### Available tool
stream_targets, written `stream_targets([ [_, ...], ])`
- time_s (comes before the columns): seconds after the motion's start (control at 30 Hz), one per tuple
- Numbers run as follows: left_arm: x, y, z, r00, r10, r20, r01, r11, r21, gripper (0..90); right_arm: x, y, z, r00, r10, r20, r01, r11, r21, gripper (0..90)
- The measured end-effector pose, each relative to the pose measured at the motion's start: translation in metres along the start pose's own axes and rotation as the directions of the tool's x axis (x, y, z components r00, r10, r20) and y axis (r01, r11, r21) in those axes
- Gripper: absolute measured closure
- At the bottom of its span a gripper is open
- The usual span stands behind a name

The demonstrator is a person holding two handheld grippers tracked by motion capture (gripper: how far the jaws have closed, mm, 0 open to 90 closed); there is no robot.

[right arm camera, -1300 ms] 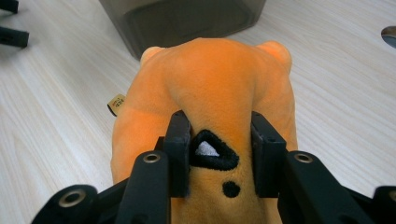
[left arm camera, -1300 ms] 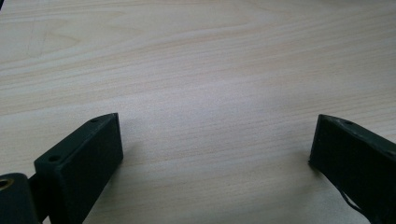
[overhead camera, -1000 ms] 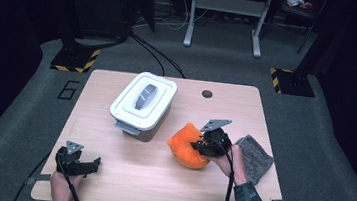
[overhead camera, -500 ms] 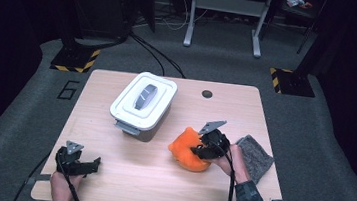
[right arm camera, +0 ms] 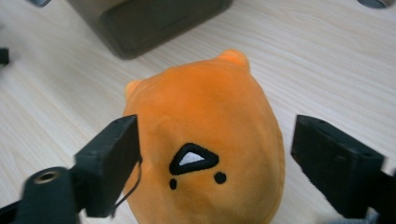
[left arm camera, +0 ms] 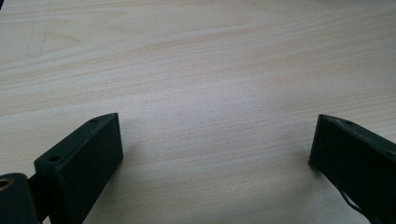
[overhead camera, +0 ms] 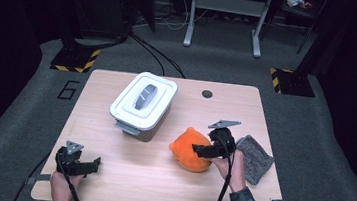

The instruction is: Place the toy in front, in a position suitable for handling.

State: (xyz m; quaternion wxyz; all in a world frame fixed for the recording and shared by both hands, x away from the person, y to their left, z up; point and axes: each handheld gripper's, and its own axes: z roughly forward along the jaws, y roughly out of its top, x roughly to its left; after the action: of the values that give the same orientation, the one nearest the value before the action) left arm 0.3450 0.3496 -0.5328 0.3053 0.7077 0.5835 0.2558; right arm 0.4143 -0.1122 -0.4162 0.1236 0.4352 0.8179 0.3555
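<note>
Compared with 1 s earlier, the orange plush toy point(overhead camera: 191, 149) sits lower on the table and slightly more upright, while the right gripper point(overhead camera: 200, 150) has drawn back from it with its jaws parted; the left gripper point(overhead camera: 90, 165) keeps its place. At the left front of the wooden table point(overhead camera: 157, 189), the left gripper rests under the person's left hand point(overhead camera: 63, 185), and its own view shows the left gripper point(left arm camera: 215, 154) with both jaws spread wide over bare wood, holding nothing. Behind and right of it, a white lidded container point(overhead camera: 143, 104) with a grey handle stands near the table centre. Just right of the container lies the plush toy, resting on the tabletop. In the right gripper view, the toy point(right arm camera: 205, 154) sits between the 2 open jaws of the right gripper point(right arm camera: 215, 158); 1 jaw touches or nearly touches its side, the other stands clear. A grey cloth point(overhead camera: 255, 158) lies by the right edge.
</note>
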Motion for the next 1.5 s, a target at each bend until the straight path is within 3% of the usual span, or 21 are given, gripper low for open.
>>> stream_targets([
  [0.07,0.0,0.0,0.0,1.0,0.001,0.0,-0.001,1.0,0.001,2.1,0.002,-0.002,-0.001,0.9996,0.027,0.006,-0.027,1.0,-0.016,14.1],
  [0.2,0.0,0.0,0.0,1.0,0.0,0.0,0.0,1.0,0.001,2.1,0.006,-0.008,0.008,0.998,0.061,0.015,-0.061,0.998,0.014,15.4],
  [0.3,0.0,0.0,0.0,1.0,0.001,0.0,-0.001,1.0,0.001,2.1,0.007,-0.013,0.018,0.9967,0.069,0.043,-0.07,0.997,0.034,20.6],
  [0.37,0.0,0.0,0.0,1.0,0.001,0.0,-0.001,1.0,0.001,2.1,0.006,-0.016,0.022,0.9946,0.079,0.068,-0.082,0.996,0.041,29.7],
  [0.43,0.0,0.0,0.0,1.0,0.001,0.0,-0.001,1.0,0.001,2.1,0.004,-0.019,0.026,0.9955,0.067,0.068,-0.071,0.996,0.059,41.8],
  [0.57,0.0,0.0,0.0,1.0,0.001,0.0,-0.001,1.0,0.001,2.1,-0.001,-0.025,0.028,0.997,0.055,0.054,-0.058,0.997,0.057,56.2],
  [0.6,0.0,0.0,0.0,1.0,0.001,0.0,-0.001,1.0,0.001,2.1,0.0,-0.026,0.027,0.9969,0.063,0.049,-0.065,0.996,0.058,58.2],
  [0.67,0.0,0.0,0.0,1.0,0.0,0.0,0.0,1.0,0.0,2.1,-0.002,-0.025,0.025,0.9995,0.014,0.028,-0.015,0.999,0.042,61.4],
  [0.73,0.0,0.0,0.0,1.0,0.001,0.0,-0.001,1.0,0.0,2.1,-0.003,-0.024,0.023,0.9999,0.003,0.011,-0.003,1.0,0.022,63.2],
  [0.83,0.0,0.0,0.0,1.0,0.0,0.0,0.0,1.0,0.001,2.1,-0.004,-0.02,0.018,0.9984,-0.053,-0.016,0.053,0.999,0.011,64.2],
  [1.0,0.0,0.0,0.0,1.0,0.001,0.0,-0.001,1.0,0.0,2.1,-0.001,-0.011,0.013,0.9853,-0.169,-0.026,0.17,0.985,0.013,64.3],
  [1.03,0.0,0.0,0.0,1.0,0.001,0.0,-0.001,1.0,0.001,2.1,0.0,-0.009,0.012,0.9859,-0.165,-0.029,0.165,0.986,0.018,64.2],
  [1.1,0.0,0.0,0.0,1.0,0.0,0.0,0.0,1.0,0.0,2.1,-0.002,-0.005,0.009,0.9759,-0.214,-0.043,0.215,0.977,0.011,64.2],
  [1.13,0.0,0.0,0.0,1.0,0.001,0.0,-0.001,1.0,0.001,2.1,-0.002,-0.004,0.009,0.9774,-0.207,-0.043,0.208,0.978,0.014,64.1],
  [1.17,0.0,0.0,0.0,1.0,0.001,0.0,-0.001,1.0,0.001,2.1,-0.004,-0.002,0.008,0.9681,-0.245,-0.053,0.246,0.969,0.016,64.0],
  [1.37,0.0,0.0,0.0,1.0,0.001,0.0,-0.001,1.0,0.001,2.1,-0.01,0.004,0.012,0.9358,-0.335,-0.11,0.34,0.94,0.032,63.8],
  [1.43,0.0,0.0,0.0,1.0,0.0,-0.001,0.0,1.0,0.0,2.1,-0.012,0.004,0.015,0.9327,-0.341,-0.118,0.347,0.937,0.035,63.7],
  [1.5,0.0,0.0,0.0,1.0,0.001,0.0,-0.001,1.0,0.001,2.1,-0.016,0.004,0.019,0.9226,-0.358,-0.143,0.367,0.929,0.039,63.4],
])
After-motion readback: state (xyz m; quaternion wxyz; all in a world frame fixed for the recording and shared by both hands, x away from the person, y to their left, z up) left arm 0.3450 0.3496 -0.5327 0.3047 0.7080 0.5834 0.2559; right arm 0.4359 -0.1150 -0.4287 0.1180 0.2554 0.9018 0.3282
